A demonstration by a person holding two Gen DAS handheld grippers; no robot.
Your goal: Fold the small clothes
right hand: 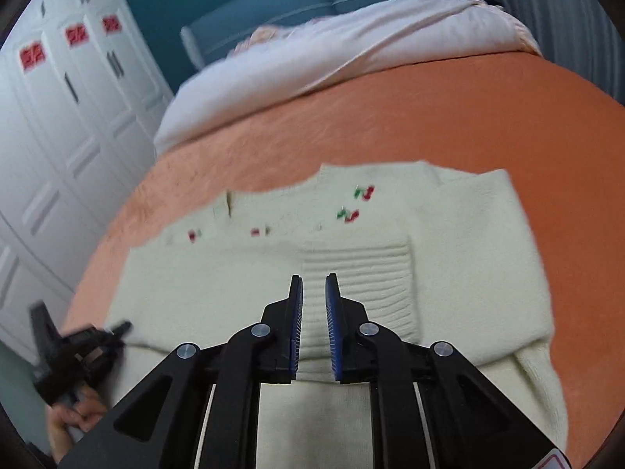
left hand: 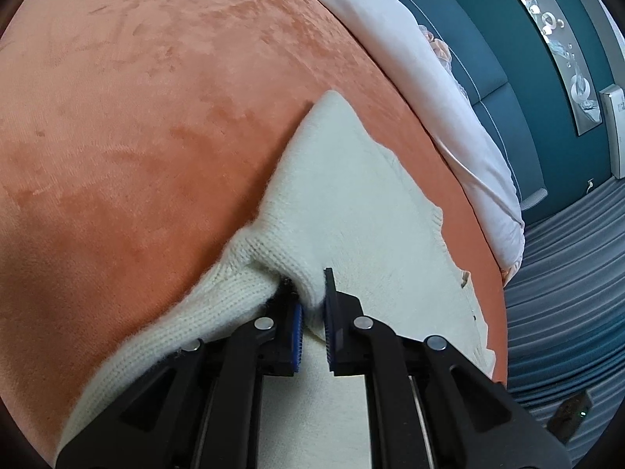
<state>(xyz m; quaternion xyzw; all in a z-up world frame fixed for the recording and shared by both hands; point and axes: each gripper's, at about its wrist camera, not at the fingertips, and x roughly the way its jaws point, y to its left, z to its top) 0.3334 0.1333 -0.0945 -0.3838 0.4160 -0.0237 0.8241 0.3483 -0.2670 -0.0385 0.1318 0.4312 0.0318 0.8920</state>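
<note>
Cream knit sweater (right hand: 273,273) lying spread flat on orange bedspread (right hand: 429,117), small red-and-green motifs dotting chest, ribbed panel showing at centre. One sleeve lying folded across body at right. Near edge bunching upward into raised fold (left hand: 281,265), fabric sitting pinched between pads of left claw (left hand: 312,301). Rest of garment lying smooth, hem trailing toward bed edge.

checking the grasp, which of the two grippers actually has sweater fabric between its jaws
The left gripper: a bunched fold of the cream sweater sits pinched between its jaws. The right gripper hovers over the sweater with nothing between its jaws.
</note>
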